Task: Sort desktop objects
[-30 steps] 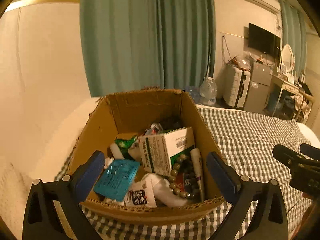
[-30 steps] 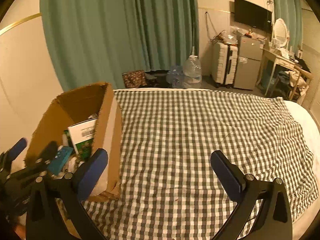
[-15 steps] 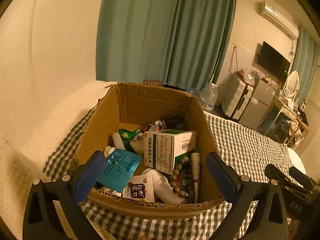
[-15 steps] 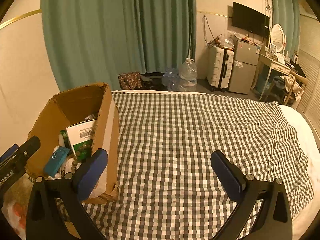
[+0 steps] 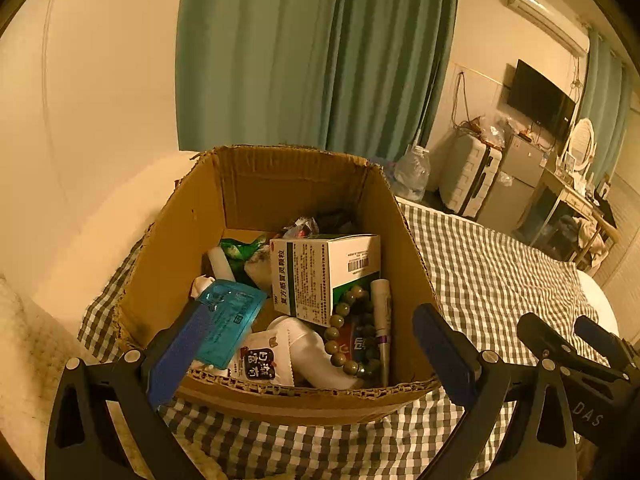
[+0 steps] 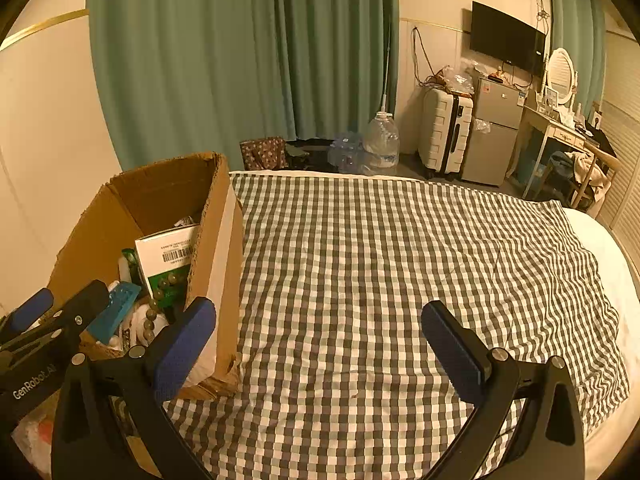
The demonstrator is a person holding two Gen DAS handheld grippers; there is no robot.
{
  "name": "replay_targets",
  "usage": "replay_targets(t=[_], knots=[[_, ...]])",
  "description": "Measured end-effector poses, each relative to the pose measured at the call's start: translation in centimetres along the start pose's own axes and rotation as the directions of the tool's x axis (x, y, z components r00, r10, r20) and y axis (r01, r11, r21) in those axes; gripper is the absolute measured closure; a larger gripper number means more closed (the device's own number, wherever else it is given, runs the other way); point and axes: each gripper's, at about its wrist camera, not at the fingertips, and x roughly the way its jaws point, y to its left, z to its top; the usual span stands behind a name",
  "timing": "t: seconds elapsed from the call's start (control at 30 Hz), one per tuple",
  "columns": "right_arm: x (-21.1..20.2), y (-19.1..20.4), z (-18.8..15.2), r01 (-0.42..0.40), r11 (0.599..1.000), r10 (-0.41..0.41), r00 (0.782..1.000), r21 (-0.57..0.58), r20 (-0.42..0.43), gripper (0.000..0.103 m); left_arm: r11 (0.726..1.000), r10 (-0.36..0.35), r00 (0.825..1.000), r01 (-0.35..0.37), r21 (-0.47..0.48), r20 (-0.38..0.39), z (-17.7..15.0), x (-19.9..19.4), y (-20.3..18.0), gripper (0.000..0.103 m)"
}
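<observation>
An open cardboard box (image 5: 288,184) stands on the checked cloth at the left; it also shows in the right wrist view (image 6: 160,188). Inside lie a green-and-white medicine carton (image 5: 320,272), a blue blister pack (image 5: 230,316), a bead bracelet (image 5: 344,332), a white tube (image 5: 382,320), a white bottle (image 5: 316,356) and small sachets (image 5: 260,364). My left gripper (image 5: 308,356) is open and empty, just in front of the box's near wall. My right gripper (image 6: 320,344) is open and empty over the bare cloth, to the right of the box.
The checked cloth (image 6: 400,260) covers a bed that runs to the right. A wall and green curtain (image 5: 312,56) stand behind the box. A water jug (image 6: 382,140), suitcase (image 6: 444,132), small fridge (image 6: 492,132) and desk (image 6: 560,136) stand on the far side.
The left gripper has risen and pulled back a little, looking more steeply down into the box. The right gripper has hardly moved. Both stay open and empty.
</observation>
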Motion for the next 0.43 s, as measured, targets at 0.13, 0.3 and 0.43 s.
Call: replay_targets(t=[0.13,0.3,0.43], knots=[[0.31,0.24,-0.22,-0.008,1.0,0.008,1.0,0.006,-0.008,0.0,1.0,0.001,1.0,-0.001,0.007,-0.001,-0.07,0.09,-0.13,0.0],[0.32,0.27,-0.59,-0.012,1.0,0.012,1.0,0.01,-0.012,0.0,1.0,0.009,0.999,-0.009,0.024,0.033,-0.56,-0.33,-0.42,0.0],[0.44,0.27,-0.71,-0.005,1.0,0.005,1.0,0.004,-0.016,0.0,0.997,0.068,0.996,-0.07,0.035,0.06,-0.55,-0.63,-0.55,0.0]])
